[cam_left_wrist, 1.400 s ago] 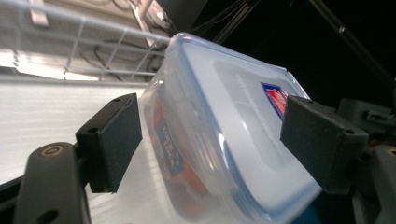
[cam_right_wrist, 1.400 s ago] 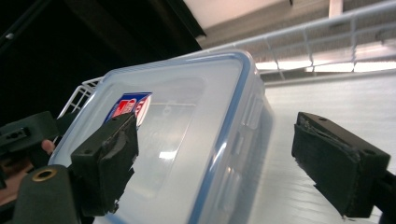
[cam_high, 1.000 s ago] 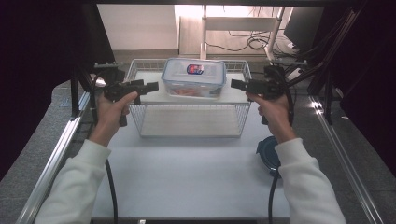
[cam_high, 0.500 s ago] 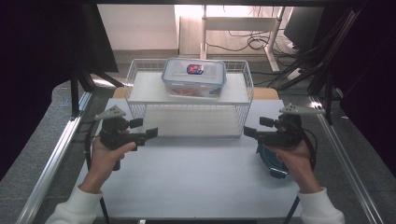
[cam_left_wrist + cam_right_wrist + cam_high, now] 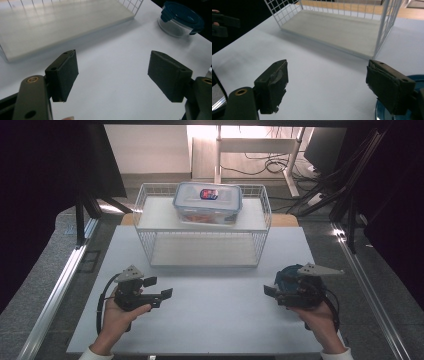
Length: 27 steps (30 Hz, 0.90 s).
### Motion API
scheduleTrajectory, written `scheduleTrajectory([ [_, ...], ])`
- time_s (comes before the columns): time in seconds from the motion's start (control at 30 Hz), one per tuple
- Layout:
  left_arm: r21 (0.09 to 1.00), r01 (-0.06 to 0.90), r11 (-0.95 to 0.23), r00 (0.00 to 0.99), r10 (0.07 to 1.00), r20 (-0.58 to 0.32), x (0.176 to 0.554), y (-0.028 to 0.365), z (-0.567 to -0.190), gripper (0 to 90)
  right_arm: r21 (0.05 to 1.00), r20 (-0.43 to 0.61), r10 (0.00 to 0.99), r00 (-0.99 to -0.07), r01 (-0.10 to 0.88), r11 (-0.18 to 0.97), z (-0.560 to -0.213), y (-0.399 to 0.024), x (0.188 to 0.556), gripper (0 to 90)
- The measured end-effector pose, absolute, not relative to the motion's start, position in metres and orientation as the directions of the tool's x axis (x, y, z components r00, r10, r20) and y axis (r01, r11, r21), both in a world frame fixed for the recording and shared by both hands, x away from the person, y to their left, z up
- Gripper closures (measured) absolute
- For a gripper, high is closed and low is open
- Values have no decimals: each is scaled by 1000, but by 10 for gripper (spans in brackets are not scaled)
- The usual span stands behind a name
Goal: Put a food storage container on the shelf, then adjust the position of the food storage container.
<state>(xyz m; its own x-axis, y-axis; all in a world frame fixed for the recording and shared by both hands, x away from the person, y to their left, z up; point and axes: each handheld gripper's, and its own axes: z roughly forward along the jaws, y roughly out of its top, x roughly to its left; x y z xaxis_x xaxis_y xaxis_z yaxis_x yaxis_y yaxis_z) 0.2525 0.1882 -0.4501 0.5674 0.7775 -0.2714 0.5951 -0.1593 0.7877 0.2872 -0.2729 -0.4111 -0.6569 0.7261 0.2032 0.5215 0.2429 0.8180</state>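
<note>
Two handheld grippers hover low over a white table (image 5: 210,320), both with jaws apart and nothing between them. The left gripper (image 5: 161,291) points toward the right gripper (image 5: 270,292), whose jaws have just been closing slightly. A round blue-lidded glass container (image 5: 180,20) sits just beside the right gripper. A lidded food box (image 5: 208,202) rests atop the white wire rack (image 5: 202,227).

The high view is looking forward and down over the table (image 5: 210,320). Each gripper view is riding low and close above it, facing the rack (image 5: 62,22) (image 5: 342,27) (image 5: 202,235), which all three are sharing.
</note>
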Motion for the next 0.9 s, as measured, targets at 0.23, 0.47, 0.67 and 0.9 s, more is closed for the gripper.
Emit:
scheduleTrajectory([
  [0.23, 766, 620, -167, 556, 782, -280, 252, 183, -463, 234, 800, 191, 733, -653, 536, 270, -423, -271, 289, 200],
  [0.47, 756, 626, -194, 566, 779, -269, 251, 178, -471, 248, 801, 175, 745, -643, 534, 272, -421, -270, 286, 211],
  [0.67, 761, 617, -201, 565, 786, -251, 248, 175, -472, 248, 799, 150, 750, -645, 525, 292, -421, -270, 285, 230],
  [0.9, 742, 636, -210, 543, 806, -238, 252, 175, -478, 228, 789, 131, 757, -640, 530, 312, -422, -276, 288, 273],
])
